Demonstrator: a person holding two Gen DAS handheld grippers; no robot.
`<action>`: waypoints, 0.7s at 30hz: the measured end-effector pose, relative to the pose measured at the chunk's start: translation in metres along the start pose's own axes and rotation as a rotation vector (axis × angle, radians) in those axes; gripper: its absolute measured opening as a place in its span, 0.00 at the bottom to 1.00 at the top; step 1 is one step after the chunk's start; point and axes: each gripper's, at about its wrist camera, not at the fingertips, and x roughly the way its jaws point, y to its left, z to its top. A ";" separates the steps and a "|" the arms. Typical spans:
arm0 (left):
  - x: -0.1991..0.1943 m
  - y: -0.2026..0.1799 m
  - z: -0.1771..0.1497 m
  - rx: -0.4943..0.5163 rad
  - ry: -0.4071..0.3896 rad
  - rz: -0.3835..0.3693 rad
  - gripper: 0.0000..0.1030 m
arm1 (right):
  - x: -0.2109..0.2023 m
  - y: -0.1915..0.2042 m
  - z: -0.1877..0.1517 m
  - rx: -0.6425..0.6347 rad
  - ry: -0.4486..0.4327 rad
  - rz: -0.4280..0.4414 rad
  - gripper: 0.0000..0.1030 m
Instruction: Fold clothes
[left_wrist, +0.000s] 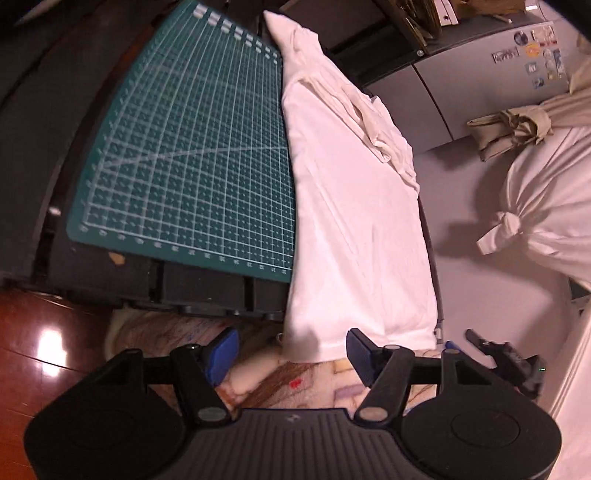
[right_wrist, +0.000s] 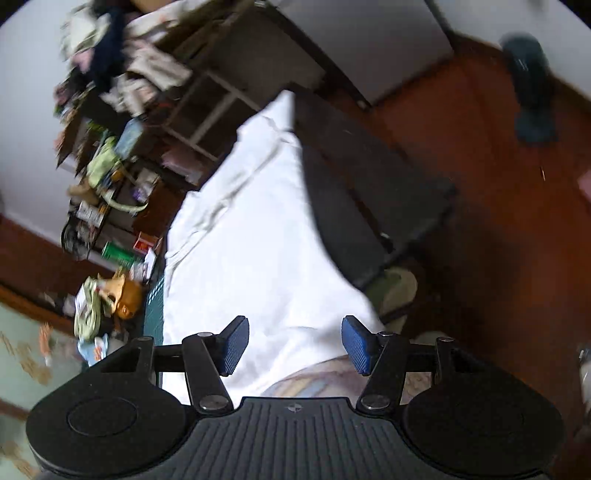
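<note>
left tongs (left_wrist: 291, 356) parted, empty, right tongs (right_wrist: 295, 345) likewise

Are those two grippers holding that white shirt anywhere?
No. The left gripper and right gripper are both open over the white shirt's near edge, gripping nothing.

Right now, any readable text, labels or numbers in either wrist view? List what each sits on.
Nothing can be read for certain.
Green gridded cutting mat: small numerals along its near edge, too small to read.
Grey fridge door: magnets and stickers with print, too small to read.
Cluttered dark shelf unit: boxes and packets with labels, motion-blurred, unreadable.
White folded garment: no print visible.
</note>
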 end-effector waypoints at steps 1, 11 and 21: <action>0.003 0.002 0.000 -0.007 -0.004 -0.014 0.61 | 0.001 -0.005 0.000 0.012 0.005 0.004 0.54; 0.028 0.009 0.001 -0.046 -0.011 -0.038 0.45 | 0.034 -0.059 0.007 0.144 0.116 0.064 0.57; -0.001 0.012 -0.007 -0.147 -0.082 -0.145 0.03 | 0.012 -0.054 -0.006 0.184 0.065 0.278 0.05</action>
